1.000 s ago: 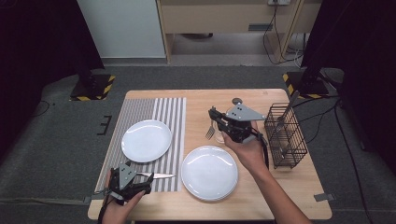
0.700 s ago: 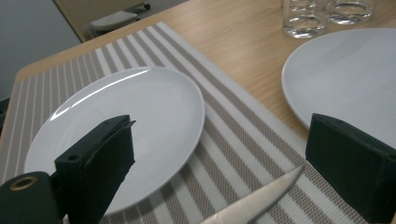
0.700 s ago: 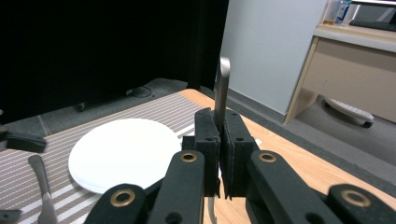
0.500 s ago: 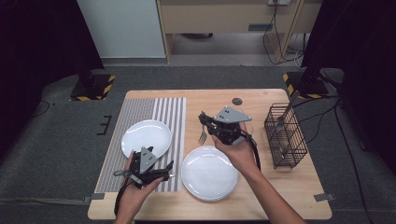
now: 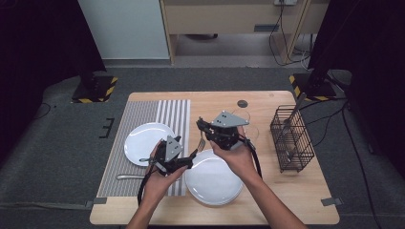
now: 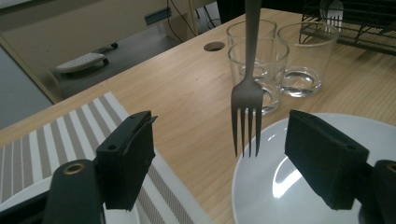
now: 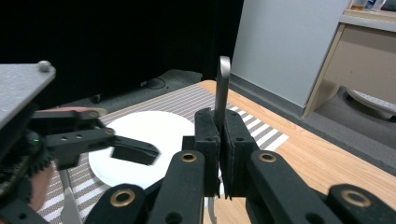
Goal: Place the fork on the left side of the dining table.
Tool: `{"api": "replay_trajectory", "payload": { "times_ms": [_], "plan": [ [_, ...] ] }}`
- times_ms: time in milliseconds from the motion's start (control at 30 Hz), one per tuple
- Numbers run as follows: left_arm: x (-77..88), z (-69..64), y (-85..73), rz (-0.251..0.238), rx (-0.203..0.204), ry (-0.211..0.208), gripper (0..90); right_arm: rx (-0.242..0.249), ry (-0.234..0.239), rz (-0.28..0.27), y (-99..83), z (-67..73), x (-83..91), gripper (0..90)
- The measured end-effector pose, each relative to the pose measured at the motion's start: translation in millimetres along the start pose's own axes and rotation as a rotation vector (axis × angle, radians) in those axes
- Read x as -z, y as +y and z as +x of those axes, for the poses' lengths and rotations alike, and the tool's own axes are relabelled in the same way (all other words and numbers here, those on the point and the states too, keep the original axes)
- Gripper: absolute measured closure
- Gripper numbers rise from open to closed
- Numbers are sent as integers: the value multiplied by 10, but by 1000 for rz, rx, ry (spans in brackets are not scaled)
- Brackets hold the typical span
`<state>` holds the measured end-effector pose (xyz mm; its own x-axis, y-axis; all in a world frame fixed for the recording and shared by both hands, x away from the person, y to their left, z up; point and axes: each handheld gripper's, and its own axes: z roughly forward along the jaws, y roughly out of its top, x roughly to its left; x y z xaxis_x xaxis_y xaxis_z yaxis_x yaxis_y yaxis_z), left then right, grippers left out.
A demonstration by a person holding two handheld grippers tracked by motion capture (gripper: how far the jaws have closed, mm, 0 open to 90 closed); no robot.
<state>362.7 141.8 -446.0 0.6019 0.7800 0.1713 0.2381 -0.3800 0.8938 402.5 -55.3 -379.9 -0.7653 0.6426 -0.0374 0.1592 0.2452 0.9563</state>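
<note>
Left gripper [image 5: 187,160]: carried in the left hand [image 5: 160,177], forearm entering from the bottom edge and angled up and right; jaws point right toward the other gripper, stand apart, have just been closing, pads pressing on nothing. Right gripper [image 5: 201,127]: carried in the right hand [image 5: 236,157], forearm rising from the bottom right, grey three-cornered plate uppermost; jaws point left, clamped together on a thin metal handle. The two grippers sit near each other, jaw tips facing, not touching
</note>
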Motion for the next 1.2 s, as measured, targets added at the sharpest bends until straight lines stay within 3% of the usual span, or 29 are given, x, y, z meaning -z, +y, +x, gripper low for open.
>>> {"api": "replay_trajectory", "payload": {
  "times_ms": [333, 600, 767, 833, 967, 1100, 1200],
  "plan": [
    [-204, -128, 98, -14, -11, -36, 358, 0, 7, 5, -16, 28, -17, 868],
    [-309, -151, 150, -3, -17, -38, 479, -3, 3, 12, -37, 4, -25, 868],
    [-339, -154, 179, -6, -4, -36, 585, 0, 6, 18, -48, 6, -35, 868],
    [-346, -165, 192, -3, -18, -33, 625, -4, 7, 17, -50, 8, -38, 868],
    [-351, -160, 197, -10, 3, -27, 682, -3, 6, 19, -50, 12, -36, 869],
    [-344, -194, 205, -12, -17, -20, 749, 0, 7, 19, -50, 15, -27, 868],
    [-350, -204, 208, -15, -7, -21, 803, -2, 6, 20, -57, 7, -19, 868]
  ]
}}
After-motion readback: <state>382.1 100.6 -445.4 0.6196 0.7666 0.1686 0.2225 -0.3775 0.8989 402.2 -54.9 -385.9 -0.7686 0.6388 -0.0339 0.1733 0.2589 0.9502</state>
